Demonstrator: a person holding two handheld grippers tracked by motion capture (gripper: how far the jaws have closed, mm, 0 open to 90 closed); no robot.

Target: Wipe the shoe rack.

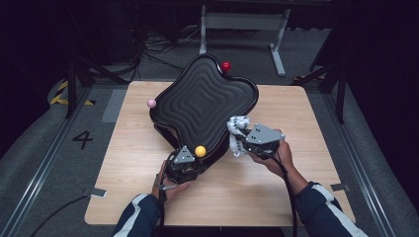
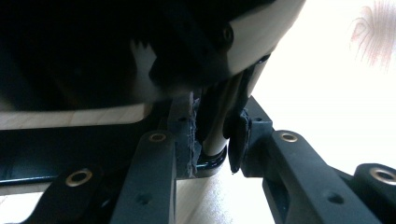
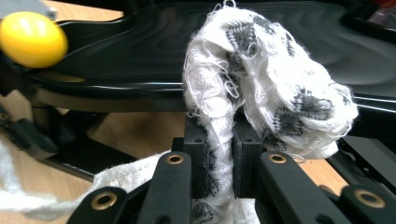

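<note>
tilting the black tray [image 1: 202, 101] up off the table [image 1: 123, 168], the left gripper [image 1: 184, 165] fingers appear clamped on its near rim so the right gripper [image 1: 242, 136], pinching a white cloth [image 1: 238, 123], can wipe its ridged face.

Work area: dim room, grey floor [image 1: 54, 148]

Light wooden table [image 1: 296, 197]; white metal frame [image 1: 242, 22] behind; floor cables [image 1: 148, 49]; yellow-black hazard tape [image 1: 62, 94]; painted "4" [image 1: 82, 139].

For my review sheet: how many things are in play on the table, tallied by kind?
Black tray: 1
White cloth: 1
Balls: 3 (red, pink, yellow)
Grippers: 2 (left, right)
Total: 7
</note>
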